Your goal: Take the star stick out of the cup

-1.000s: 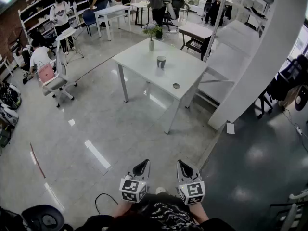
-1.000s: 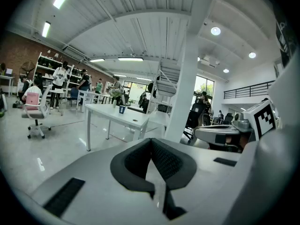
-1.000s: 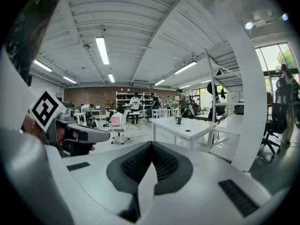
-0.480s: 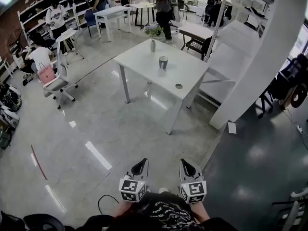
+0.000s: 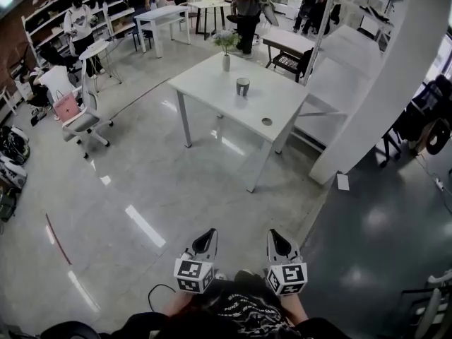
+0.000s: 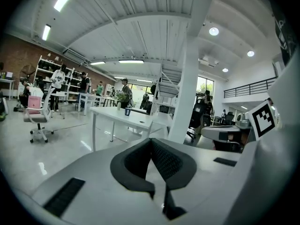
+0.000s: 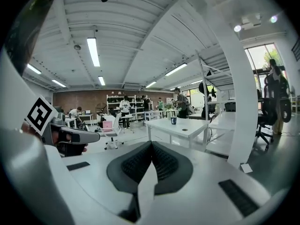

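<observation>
One cup (image 5: 242, 86), contents too small to tell, and one flower vase (image 5: 226, 62) stand on the table (image 5: 205, 85). The left gripper (image 5: 209, 236) and right gripper (image 5: 274, 236) are both closed, empty.

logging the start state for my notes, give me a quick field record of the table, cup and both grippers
left gripper: shut, nothing between its jaws
right gripper: shut, nothing between its jaws
table: white, across the floor from both grippers
cup: upright on the table, untouched
cup contents: too far to make out
vase: holds flowers, near the table's far corner
</observation>
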A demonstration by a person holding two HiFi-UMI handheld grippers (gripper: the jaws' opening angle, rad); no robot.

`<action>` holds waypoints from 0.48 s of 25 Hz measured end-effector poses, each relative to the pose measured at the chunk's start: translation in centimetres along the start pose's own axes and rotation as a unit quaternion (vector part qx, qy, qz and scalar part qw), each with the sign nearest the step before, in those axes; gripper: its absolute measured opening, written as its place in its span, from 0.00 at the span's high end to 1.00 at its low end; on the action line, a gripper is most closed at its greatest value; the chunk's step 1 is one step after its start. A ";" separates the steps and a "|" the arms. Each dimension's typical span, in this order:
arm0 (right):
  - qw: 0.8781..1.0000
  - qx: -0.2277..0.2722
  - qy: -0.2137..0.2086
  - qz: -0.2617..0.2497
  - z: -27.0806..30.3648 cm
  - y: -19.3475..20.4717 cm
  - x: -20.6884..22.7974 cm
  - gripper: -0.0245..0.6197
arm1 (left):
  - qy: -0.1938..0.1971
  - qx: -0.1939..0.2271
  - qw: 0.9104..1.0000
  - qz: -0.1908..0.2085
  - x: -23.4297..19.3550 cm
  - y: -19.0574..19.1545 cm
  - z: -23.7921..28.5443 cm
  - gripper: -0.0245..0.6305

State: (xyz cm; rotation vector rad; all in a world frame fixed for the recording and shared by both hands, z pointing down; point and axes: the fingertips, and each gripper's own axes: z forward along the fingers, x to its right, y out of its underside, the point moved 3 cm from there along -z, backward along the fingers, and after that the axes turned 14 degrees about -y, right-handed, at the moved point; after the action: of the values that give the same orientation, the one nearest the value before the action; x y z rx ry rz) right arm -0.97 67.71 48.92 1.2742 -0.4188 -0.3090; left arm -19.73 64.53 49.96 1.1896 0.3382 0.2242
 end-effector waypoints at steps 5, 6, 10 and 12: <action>1.000 -0.003 -0.003 0.005 1.7 0.3 -0.2 0.95 | 0.003 -0.005 1.000 0.005 -1.1 -0.1 0.8 0.93; 1.000 -0.003 -0.006 0.005 2.2 0.3 0.0 0.95 | 0.003 -0.006 1.000 0.007 -1.1 -0.1 1.2 0.93; 1.000 -0.003 -0.019 0.001 4.7 -0.2 1.3 0.95 | -0.003 -0.017 1.000 0.015 -1.8 0.0 3.4 0.93; 1.000 -0.005 -0.026 0.002 6.2 -0.5 2.3 0.95 | -0.007 -0.022 1.000 0.015 -2.2 -0.2 4.9 0.93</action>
State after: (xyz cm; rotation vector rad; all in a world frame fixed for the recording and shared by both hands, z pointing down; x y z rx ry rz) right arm -1.80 61.20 50.21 1.2565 -0.4636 -0.3418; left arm -19.93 59.49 51.66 1.1523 0.3009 0.2486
